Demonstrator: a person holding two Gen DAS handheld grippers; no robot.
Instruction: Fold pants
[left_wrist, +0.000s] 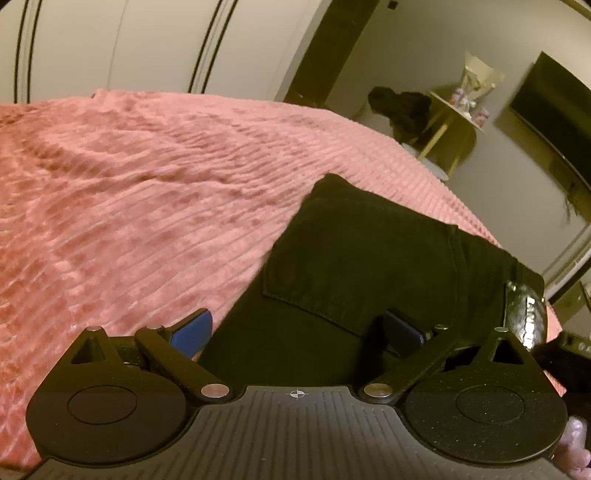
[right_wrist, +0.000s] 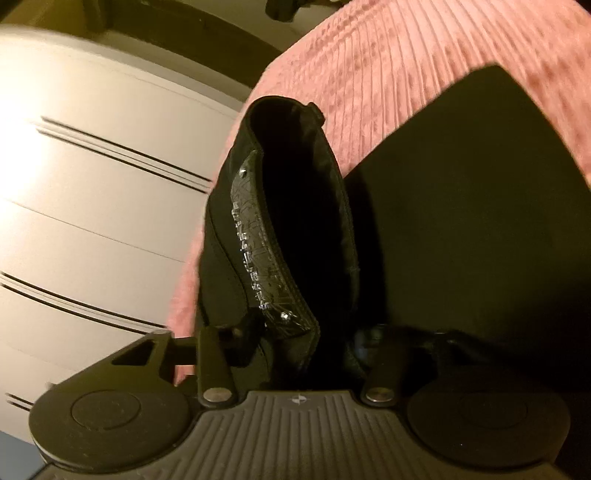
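Black denim pants (left_wrist: 369, 251) lay on the pink ribbed bedspread (left_wrist: 129, 184), limp yet weighty, best pinched at the waistband (right_wrist: 266, 240); left gripper (left_wrist: 295, 332) spread wide above them, right gripper (right_wrist: 295, 343) apparently closed on waistband cloth.

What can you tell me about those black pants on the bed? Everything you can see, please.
The black pants look like denim. They lie on the pink ribbed bedspread, near its edge. A back pocket with stitched edges faces up. At the waistband, which gapes open, a glossy black patch with raised lettering shows. The left gripper stands open over the fabric, one blue pad beside the pants. The right gripper closes on the waistband end.
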